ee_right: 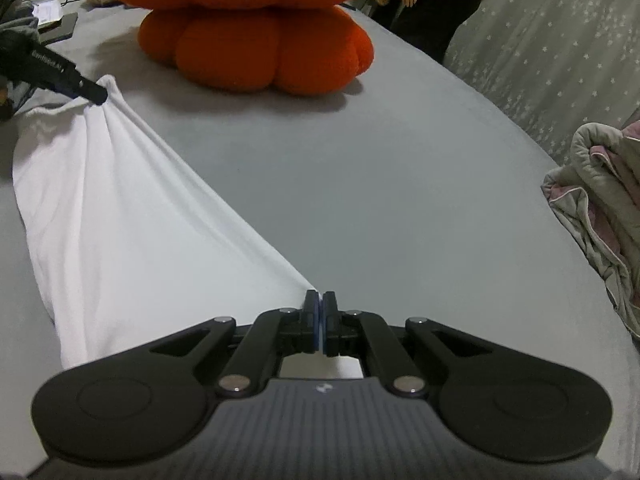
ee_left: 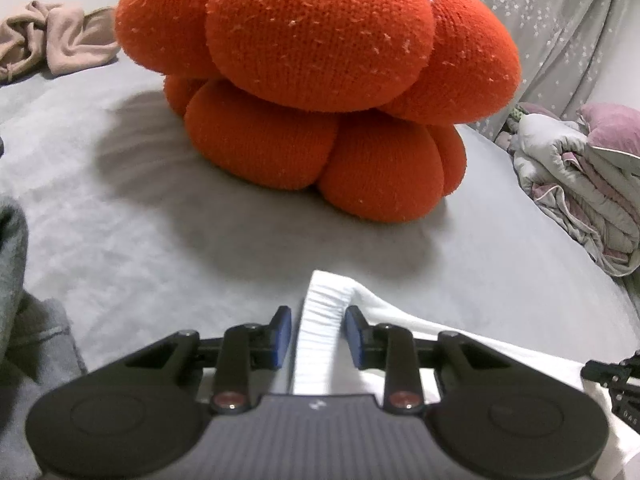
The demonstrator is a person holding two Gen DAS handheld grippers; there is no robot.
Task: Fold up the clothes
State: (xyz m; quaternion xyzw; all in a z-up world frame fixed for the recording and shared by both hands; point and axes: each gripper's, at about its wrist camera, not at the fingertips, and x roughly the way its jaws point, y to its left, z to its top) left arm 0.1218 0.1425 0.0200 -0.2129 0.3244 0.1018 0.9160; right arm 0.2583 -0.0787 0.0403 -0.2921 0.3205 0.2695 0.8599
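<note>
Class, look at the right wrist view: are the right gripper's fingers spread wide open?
No: the right gripper has its pads pressed together, pinching an edge of the white garment.

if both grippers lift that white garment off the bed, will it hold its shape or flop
Likely flop: the white garment gathers into soft creases where the left gripper holds it. It probably sags between that and the right gripper. It looks thin, so likely light.

White garment (ee_right: pixel 120 216), orange cushion (ee_left: pixel 312 80), grey sheet (ee_right: pixel 380 184).
</note>
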